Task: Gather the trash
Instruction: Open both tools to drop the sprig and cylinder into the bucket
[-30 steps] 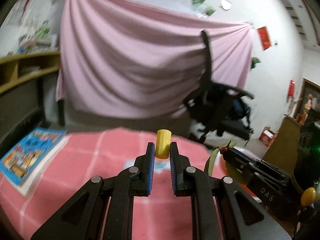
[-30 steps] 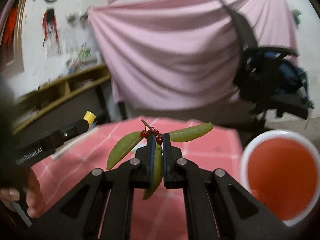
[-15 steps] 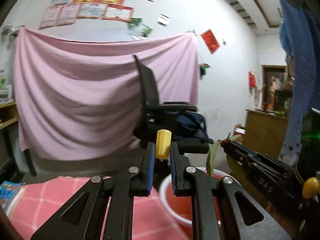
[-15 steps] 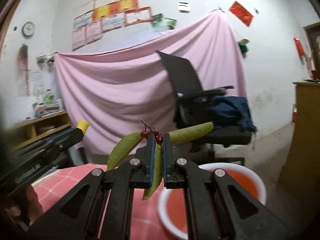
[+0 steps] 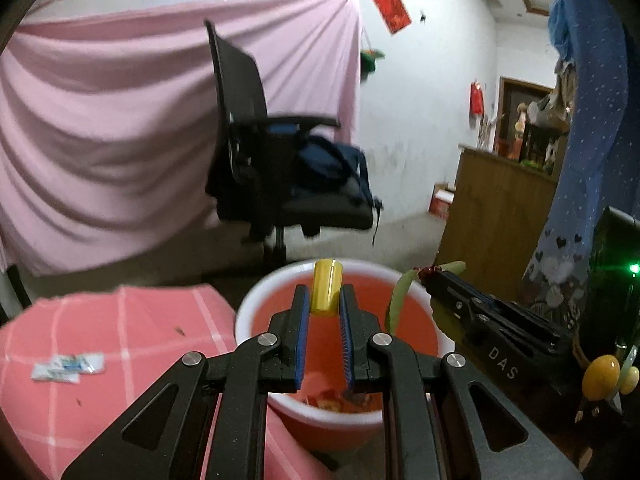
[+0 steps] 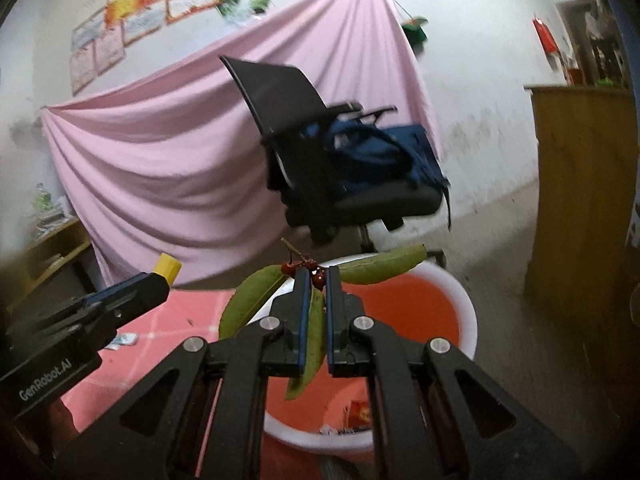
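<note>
My left gripper is shut on a small yellow cylinder and holds it above the red bucket with a white rim. My right gripper is shut on a leafy twig with red berries, also above the bucket. Some trash lies at the bucket's bottom. In the left wrist view the right gripper reaches in from the right; in the right wrist view the left gripper shows at the left.
A table with a pink checked cloth stands left of the bucket, with a white-blue wrapper on it. A black office chair with a blue bag stands behind. A wooden cabinet is at the right.
Both grippers swung right from over the table and tilted down, so the bucket now lies under them. Both still hold their items.
</note>
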`<state>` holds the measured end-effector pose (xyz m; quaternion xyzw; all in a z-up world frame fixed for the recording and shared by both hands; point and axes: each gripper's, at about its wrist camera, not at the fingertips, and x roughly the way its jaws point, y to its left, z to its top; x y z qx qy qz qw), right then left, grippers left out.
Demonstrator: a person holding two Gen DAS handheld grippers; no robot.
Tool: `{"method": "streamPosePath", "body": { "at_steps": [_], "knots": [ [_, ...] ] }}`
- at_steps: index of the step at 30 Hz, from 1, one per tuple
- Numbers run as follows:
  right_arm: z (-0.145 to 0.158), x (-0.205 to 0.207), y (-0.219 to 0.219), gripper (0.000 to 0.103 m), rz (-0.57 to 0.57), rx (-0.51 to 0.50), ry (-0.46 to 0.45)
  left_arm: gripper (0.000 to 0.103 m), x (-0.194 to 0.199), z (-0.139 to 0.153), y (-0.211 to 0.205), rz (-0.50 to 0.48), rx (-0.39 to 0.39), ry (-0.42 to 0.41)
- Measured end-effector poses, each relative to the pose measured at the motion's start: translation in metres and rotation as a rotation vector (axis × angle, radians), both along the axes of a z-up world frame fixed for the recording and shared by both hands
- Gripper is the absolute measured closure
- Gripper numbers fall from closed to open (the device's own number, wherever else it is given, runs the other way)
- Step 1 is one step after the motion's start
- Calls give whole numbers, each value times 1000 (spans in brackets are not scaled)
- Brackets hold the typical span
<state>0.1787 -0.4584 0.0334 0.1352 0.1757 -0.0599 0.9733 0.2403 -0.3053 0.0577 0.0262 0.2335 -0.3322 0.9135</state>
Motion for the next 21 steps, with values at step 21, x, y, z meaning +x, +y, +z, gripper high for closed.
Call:
{"method": "streamPosePath", "body": {
  "at_steps": [21],
  "knots": [
    [-40,9,-3,80,-26,17,151,91,19,-42,3,45,80,254]
  ]
}}
